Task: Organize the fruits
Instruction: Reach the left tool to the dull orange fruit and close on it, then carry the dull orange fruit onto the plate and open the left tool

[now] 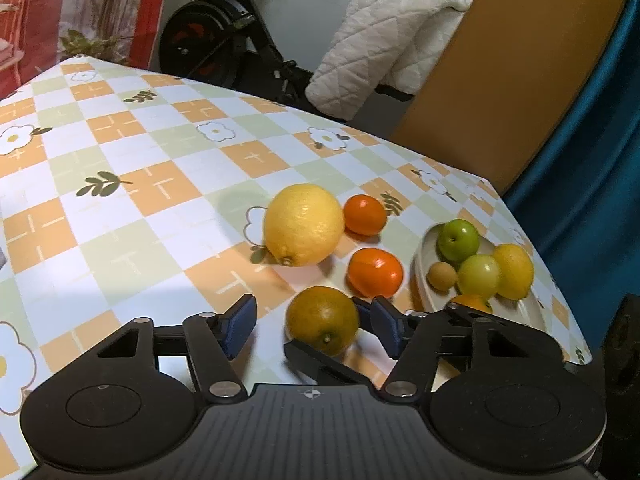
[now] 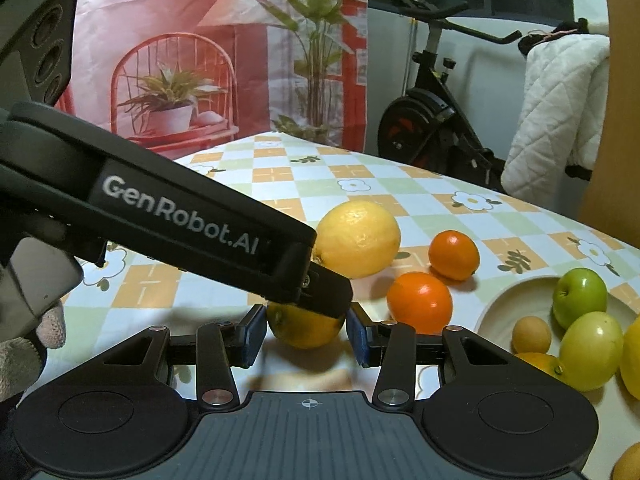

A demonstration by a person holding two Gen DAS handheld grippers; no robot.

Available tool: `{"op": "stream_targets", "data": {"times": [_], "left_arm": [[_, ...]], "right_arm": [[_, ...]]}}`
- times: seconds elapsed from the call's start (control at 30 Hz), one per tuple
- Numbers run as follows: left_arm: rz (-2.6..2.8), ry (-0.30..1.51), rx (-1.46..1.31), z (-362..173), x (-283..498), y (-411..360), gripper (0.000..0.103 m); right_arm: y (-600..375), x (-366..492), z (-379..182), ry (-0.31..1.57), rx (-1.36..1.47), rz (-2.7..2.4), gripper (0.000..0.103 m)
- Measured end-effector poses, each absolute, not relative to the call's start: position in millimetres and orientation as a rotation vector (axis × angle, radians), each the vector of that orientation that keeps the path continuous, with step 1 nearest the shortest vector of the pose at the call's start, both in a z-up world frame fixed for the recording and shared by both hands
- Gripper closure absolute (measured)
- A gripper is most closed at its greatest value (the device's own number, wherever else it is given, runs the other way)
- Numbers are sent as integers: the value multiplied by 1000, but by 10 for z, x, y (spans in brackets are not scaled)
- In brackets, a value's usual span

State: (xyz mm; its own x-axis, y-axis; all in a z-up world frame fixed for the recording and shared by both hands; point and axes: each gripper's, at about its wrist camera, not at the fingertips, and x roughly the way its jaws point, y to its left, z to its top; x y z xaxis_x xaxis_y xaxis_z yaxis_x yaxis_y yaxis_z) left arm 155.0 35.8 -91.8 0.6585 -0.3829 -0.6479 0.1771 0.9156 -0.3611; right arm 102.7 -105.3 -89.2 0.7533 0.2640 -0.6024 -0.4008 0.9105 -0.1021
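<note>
item: round dull greenish-orange citrus fruit [image 2: 306, 330], on the checked tablecloth [image 1: 160, 200] left of the pale oval dish [image 2: 500, 300]. right gripper [image 2: 306, 334] pads flank it, contact unclear; left gripper [image 1: 314, 322] spread beside. step: pickup. next: firm pinch, carry to dish.

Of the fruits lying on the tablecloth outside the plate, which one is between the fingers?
The dull greenish-yellow citrus, nearest both cameras. The big yellow lemon and the two oranges lie farther back.
</note>
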Motion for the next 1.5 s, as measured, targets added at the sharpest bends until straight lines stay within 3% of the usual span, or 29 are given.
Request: {"op": "stream_targets", "data": {"times": [0.23,0.9,1.5], "left_arm": [[-356,797,-307,-987,1546,360,58],[-381,764,-281,-907,1369,240,58],[-501,744,-91,-718,1298,-573,58]], "right_arm": [[-1043,1031,-895,628,-235,360,63],[-1115,866,-874,610,-206,346,64],[-1809,476,-680,514,-36,199,64]]}}
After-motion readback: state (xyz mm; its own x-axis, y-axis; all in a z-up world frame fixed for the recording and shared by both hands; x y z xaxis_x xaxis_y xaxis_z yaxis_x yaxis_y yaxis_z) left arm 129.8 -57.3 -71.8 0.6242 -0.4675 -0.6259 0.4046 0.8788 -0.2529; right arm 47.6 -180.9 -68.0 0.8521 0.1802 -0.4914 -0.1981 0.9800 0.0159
